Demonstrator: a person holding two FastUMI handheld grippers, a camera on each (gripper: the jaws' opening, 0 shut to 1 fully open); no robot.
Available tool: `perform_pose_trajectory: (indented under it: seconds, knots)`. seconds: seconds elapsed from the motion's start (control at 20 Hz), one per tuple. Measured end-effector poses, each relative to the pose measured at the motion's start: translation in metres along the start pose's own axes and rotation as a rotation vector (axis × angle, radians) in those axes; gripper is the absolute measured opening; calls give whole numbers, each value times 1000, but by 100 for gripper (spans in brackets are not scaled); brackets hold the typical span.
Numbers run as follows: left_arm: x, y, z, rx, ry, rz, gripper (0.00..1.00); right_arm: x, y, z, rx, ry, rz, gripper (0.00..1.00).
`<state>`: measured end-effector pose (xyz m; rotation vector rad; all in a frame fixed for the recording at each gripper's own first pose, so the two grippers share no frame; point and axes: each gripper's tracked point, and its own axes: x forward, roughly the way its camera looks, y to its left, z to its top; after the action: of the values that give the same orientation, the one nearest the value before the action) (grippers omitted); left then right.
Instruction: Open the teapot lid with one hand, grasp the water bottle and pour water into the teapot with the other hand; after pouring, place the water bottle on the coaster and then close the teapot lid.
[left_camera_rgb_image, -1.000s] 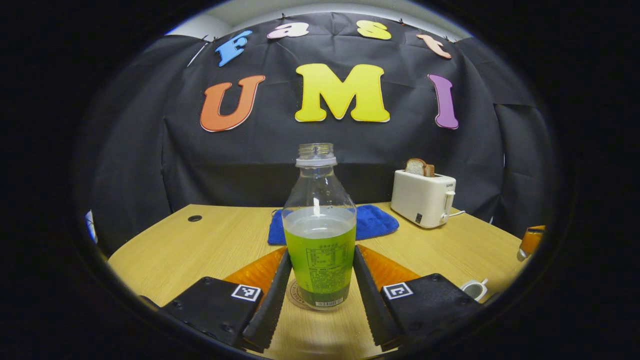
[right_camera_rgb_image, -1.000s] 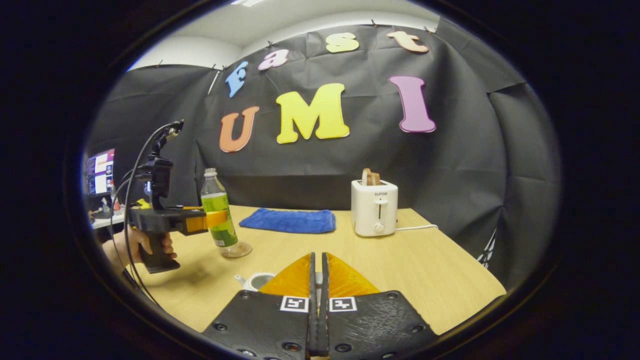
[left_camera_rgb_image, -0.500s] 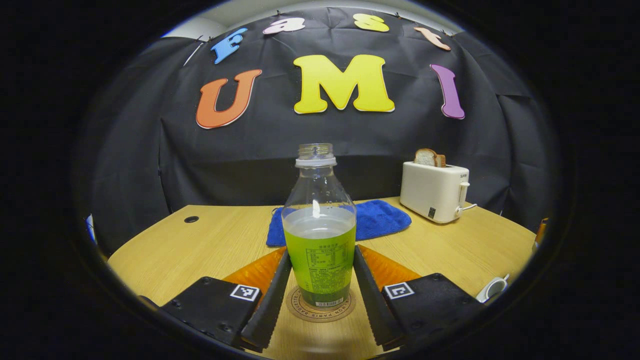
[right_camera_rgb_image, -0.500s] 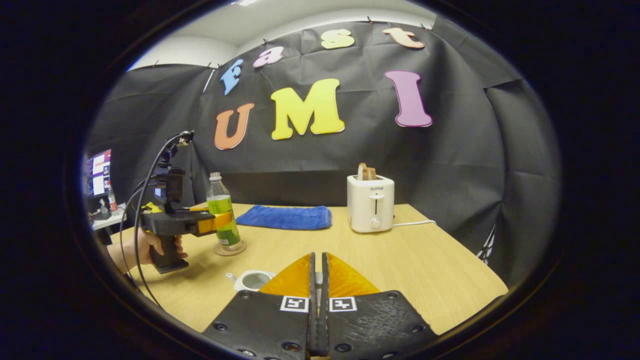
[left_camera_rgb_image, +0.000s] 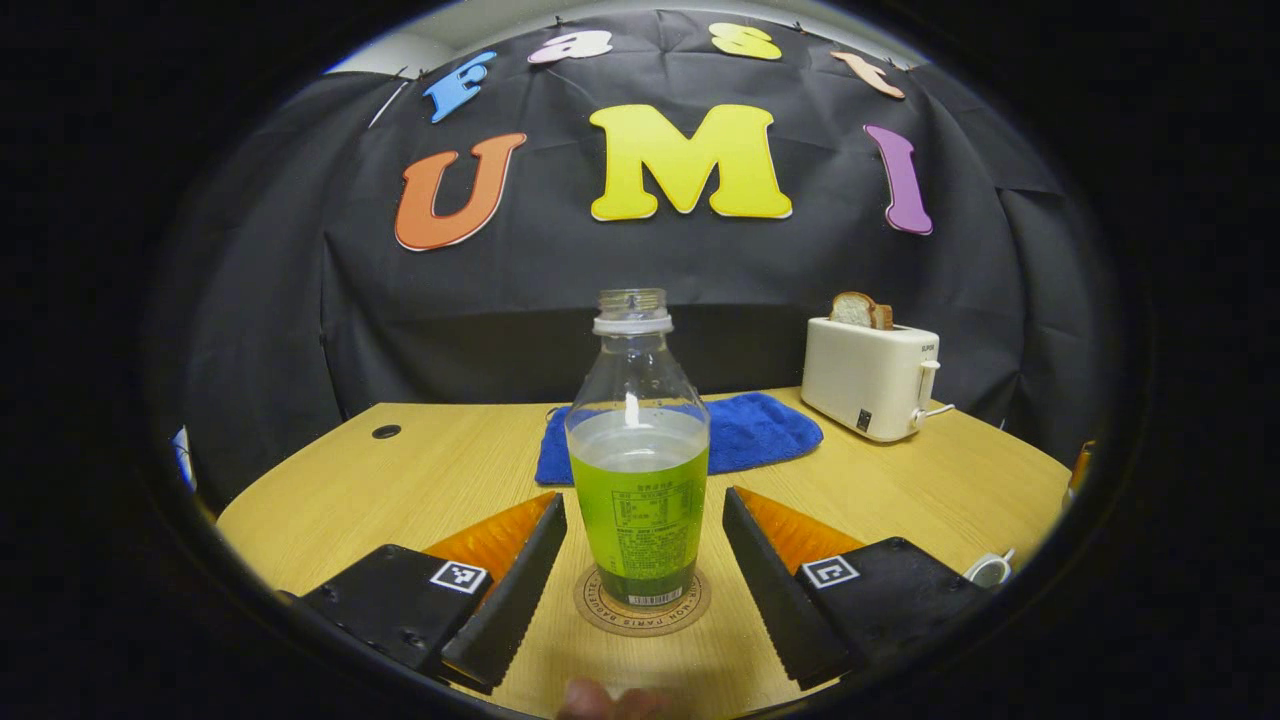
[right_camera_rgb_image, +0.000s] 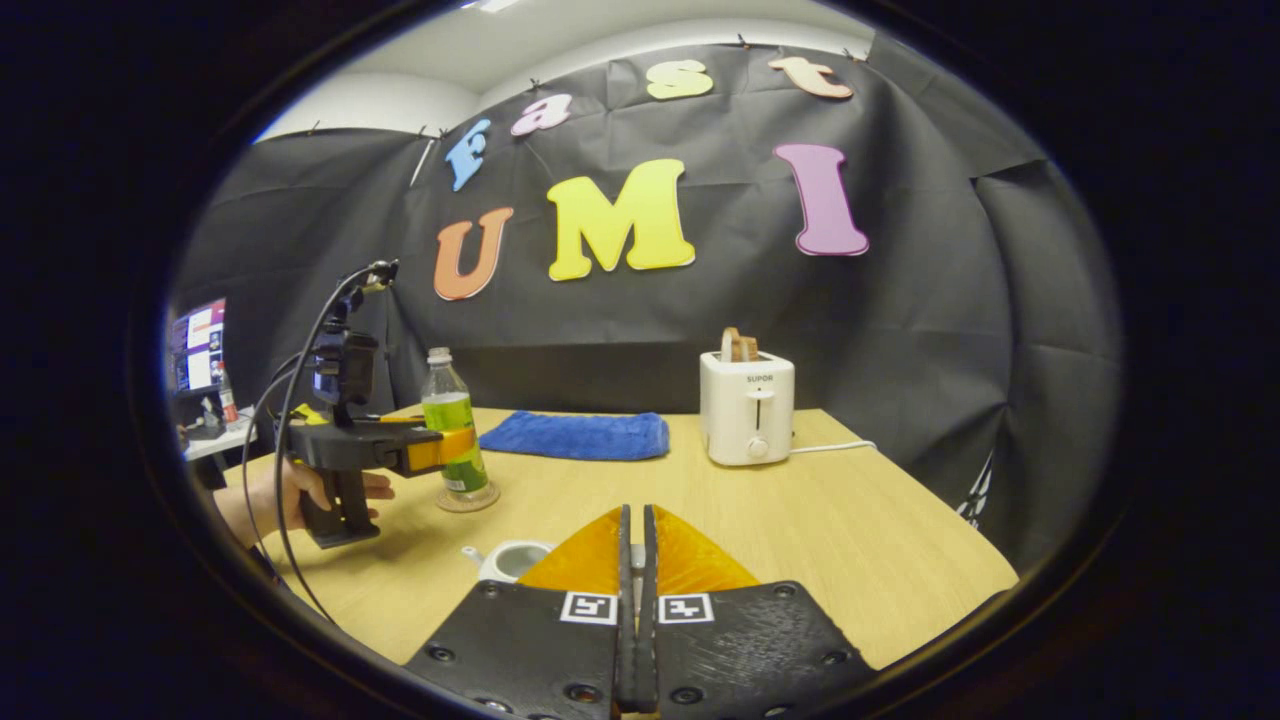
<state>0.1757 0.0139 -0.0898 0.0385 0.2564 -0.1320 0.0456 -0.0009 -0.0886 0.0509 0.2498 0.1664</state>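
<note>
The water bottle (left_camera_rgb_image: 637, 470) stands upright on the coaster (left_camera_rgb_image: 642, 603), with the left gripper (left_camera_rgb_image: 640, 560) spread open either side, clear of its label. The right gripper (right_camera_rgb_image: 632, 560) is closed, seemingly pinching the small lid knob above the open teapot (right_camera_rgb_image: 507, 559). That ceramic lid looks light, brittle and slick, so it probably wants a gentle, square seat.

A green label is worn by the clear water bottle (left_camera_rgb_image: 637, 470), set on a tan printed coaster (left_camera_rgb_image: 641, 603). A blue cloth (left_camera_rgb_image: 745, 434), white toaster (left_camera_rgb_image: 872, 376) and light wood-grain counter (left_camera_rgb_image: 400, 480) are seen.

Gripper-mounted views — shared water bottle (left_camera_rgb_image: 638, 470)
</note>
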Motion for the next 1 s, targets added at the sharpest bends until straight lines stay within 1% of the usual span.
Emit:
perform_pose_trajectory:
  seconds: [0.15,0.25,0.5,0.75,1.0]
  knots:
    - [-17,3,3,-16,1,14,98,-2,5,1,-3,-6,8,0]
    - [-36,9,3,-29,2,31,98,-2,12,4,-8,-14,20,1]
    - [-91,24,11,-35,-24,86,98,3,37,14,-34,-38,74,0]
    - [-133,27,14,-22,-68,125,98,20,65,15,-75,-40,127,0]
    - [-161,29,30,-22,-136,143,98,35,82,6,-93,-18,153,0]
